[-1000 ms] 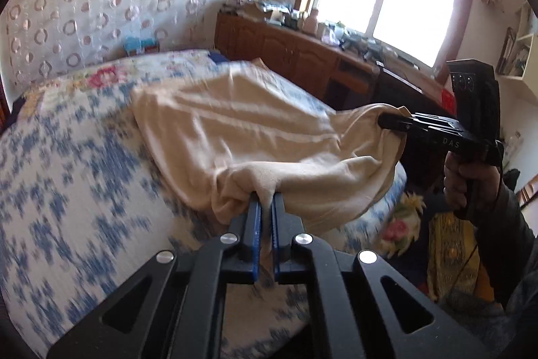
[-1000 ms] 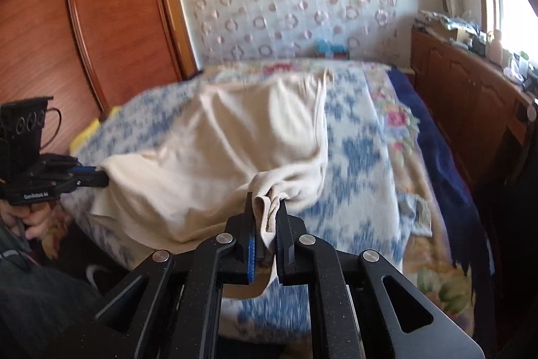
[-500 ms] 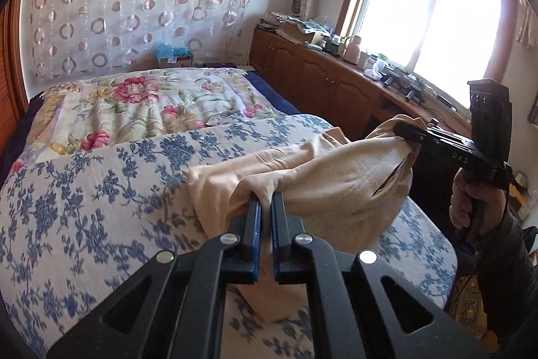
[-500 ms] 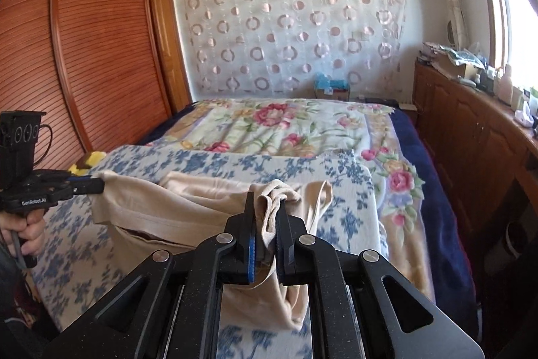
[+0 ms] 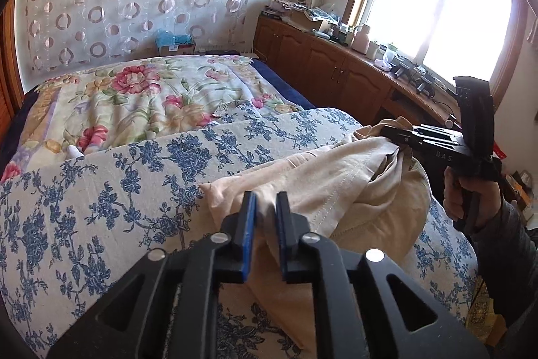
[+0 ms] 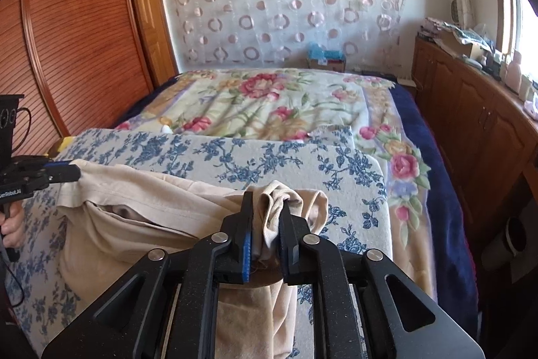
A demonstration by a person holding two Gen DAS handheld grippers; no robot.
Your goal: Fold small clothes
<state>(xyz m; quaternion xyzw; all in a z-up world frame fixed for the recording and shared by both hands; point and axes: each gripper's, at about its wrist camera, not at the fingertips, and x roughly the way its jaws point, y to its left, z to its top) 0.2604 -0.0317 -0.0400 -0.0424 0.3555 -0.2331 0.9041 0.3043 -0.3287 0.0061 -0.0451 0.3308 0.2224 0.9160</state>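
Note:
A beige garment [image 5: 339, 190] hangs slack between my two grippers over the near end of the bed; it also shows in the right wrist view [image 6: 141, 217]. My left gripper [image 5: 266, 201] is shut on one corner of it. My right gripper [image 6: 265, 207] is shut on a bunched corner of it. The right gripper appears at the right of the left wrist view [image 5: 386, 130], and the left gripper at the left of the right wrist view [image 6: 75, 171]. The garment's lower part drapes down onto the blue-flowered cloth [image 5: 101, 207].
The bed carries a blue-flowered cloth [image 6: 269, 157] near me and a rose-patterned blanket [image 5: 134, 103] farther back. A wooden cabinet [image 5: 336, 69] with clutter runs under the window on the right. A wooden wardrobe [image 6: 74, 39] stands on the left.
Both grippers have pulled back toward the near end of the bed with the garment. It was spread over the bed and is now gathered and folded over near the front edge.

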